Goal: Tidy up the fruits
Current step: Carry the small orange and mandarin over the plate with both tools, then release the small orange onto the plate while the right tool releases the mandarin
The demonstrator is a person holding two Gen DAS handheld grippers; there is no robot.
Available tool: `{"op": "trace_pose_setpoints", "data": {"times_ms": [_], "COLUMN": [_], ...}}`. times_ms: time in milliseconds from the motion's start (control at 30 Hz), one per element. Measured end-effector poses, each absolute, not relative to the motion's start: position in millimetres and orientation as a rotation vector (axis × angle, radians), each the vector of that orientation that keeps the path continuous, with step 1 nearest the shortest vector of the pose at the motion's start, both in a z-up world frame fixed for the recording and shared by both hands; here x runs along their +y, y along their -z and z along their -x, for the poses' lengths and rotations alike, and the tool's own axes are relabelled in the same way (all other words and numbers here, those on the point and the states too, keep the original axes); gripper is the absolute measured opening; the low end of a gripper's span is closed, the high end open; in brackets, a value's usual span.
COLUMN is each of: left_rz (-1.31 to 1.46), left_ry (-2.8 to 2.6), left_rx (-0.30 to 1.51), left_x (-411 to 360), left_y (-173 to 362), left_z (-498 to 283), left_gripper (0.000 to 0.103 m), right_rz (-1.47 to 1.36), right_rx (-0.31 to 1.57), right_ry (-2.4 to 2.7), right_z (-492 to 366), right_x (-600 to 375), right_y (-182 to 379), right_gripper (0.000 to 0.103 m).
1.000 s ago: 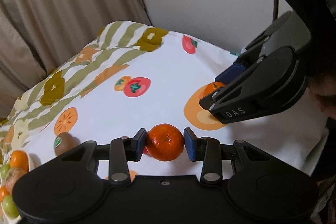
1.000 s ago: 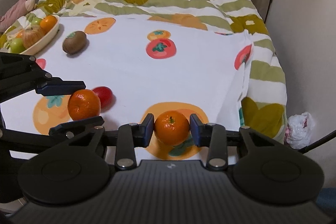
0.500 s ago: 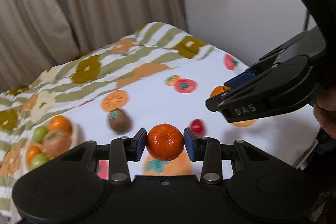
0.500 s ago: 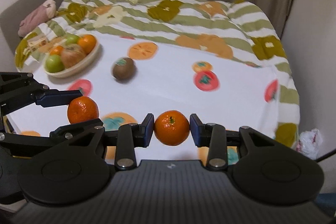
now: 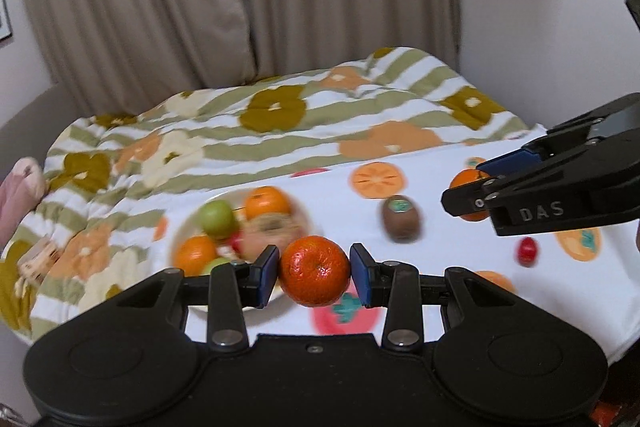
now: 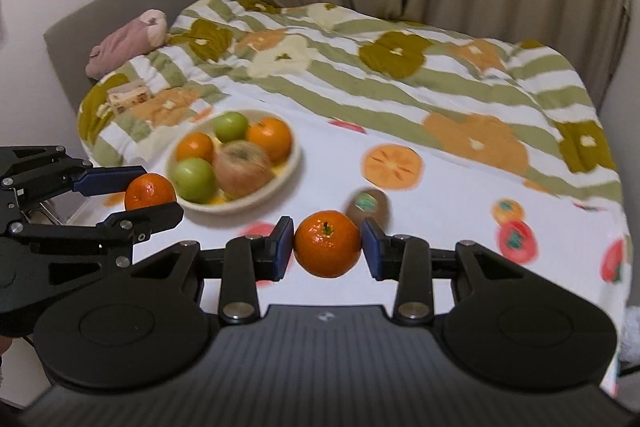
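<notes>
My left gripper [image 5: 315, 271] is shut on a dark orange mandarin [image 5: 315, 269], held in the air just in front of the cream fruit bowl [image 5: 182, 227]. My right gripper [image 6: 327, 243] is shut on a second mandarin [image 6: 327, 243] with a green stem, above the white fruit-print cloth [image 6: 440, 195]. The bowl [image 6: 290, 163] holds green apples, oranges and a reddish apple. A brown kiwi [image 6: 370, 205] with a sticker lies on the cloth just behind the right gripper. In the right wrist view the left gripper [image 6: 148, 195] and its mandarin [image 6: 149, 190] sit left of the bowl.
A small red fruit [image 5: 527, 251] lies on the cloth at the right. A striped flowered quilt [image 6: 400, 67] covers the bed behind. A pink plush item [image 6: 128, 41] and a small printed box [image 6: 128, 98] lie at the far left by the headboard. Curtains hang behind.
Both grippers have risen and swung left towards the bowl, each keeping its mandarin. The bowl now fills the near middle of both views, and the kiwi has come close.
</notes>
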State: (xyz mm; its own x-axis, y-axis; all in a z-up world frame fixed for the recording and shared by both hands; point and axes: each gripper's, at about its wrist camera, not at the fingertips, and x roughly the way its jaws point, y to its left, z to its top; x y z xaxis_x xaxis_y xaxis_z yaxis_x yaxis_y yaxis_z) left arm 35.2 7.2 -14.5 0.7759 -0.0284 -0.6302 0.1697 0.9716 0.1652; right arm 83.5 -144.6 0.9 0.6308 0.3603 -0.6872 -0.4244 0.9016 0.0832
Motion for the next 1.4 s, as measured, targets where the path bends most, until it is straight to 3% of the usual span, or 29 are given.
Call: {"op": "trace_pose_setpoints", "data": {"times_ms": [567,1233,1267,1300,1367,1400], "left_rz": [-0.167,-0.15,-0.145,-0.137,-0.127,-0.128], "left_ry": [0.092,0.18,0.183,0.19,0.192,0.19], "left_rx": [0.721,0.84,0.84,0.838,0.816,0.796], "left_x": [128,167,167,168,170,170], "left_y": [30,73,72,71,66,63], "left_z": [-134,-217,-218,-218,-213,-210], "left_gripper": [0.043,0.044,0.053,0.077,0.102,0.102], "right_rz": [0.053,0.008,0.006,0.004,0.002,0.001], "right_rx": [0.791,0.849,0.85,0.85,0.849,0.847], "right_ry": [-0.463,-0.365,-0.362,-0.358,-0.351,-0.348], "right_z": [-161,-212,-212,-212,-212,-211], "right_x": [-20,14,13,13,11,10], "right_y": [17,48,47,46,43,41], "right_gripper": [0.052,0.052,0.052,0.052,0.052,0.052]}}
